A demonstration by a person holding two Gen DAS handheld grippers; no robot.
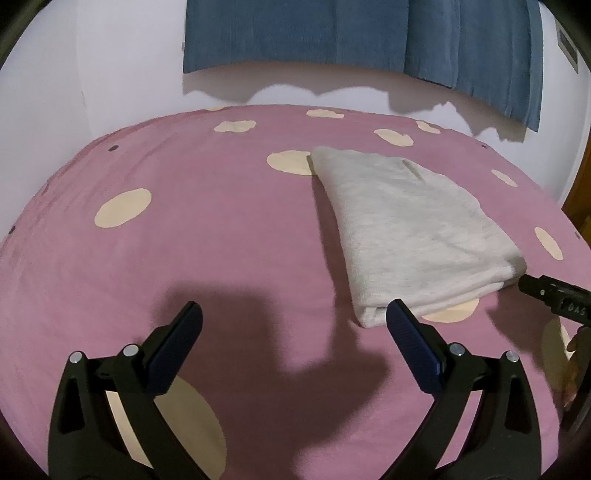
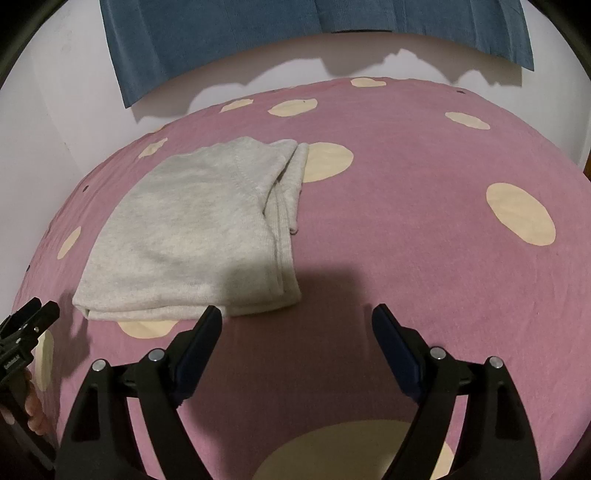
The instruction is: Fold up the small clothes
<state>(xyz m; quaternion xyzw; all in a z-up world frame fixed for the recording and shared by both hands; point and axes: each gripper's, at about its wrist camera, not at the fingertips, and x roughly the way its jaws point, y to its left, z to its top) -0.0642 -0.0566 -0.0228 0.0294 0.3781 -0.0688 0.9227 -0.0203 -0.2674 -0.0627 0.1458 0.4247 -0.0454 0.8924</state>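
Note:
A light grey garment (image 1: 410, 229) lies folded into a neat stack on the pink bedsheet (image 1: 207, 236). In the left wrist view it sits ahead and to the right of my left gripper (image 1: 293, 312), which is open with nothing between its fingers. In the right wrist view the same folded garment (image 2: 192, 236) lies ahead and to the left. My right gripper (image 2: 297, 314) hovers over bare sheet just in front of the stack's near edge, open and holding nothing. Each gripper shows at the edge of the other's view.
The pink bedsheet (image 2: 406, 229) carries cream spots and fills both views. A white wall (image 1: 122, 66) stands behind the bed, with a blue curtain (image 1: 332, 33) hanging above. A hand (image 2: 35, 410) grips the left tool's handle at the frame edge.

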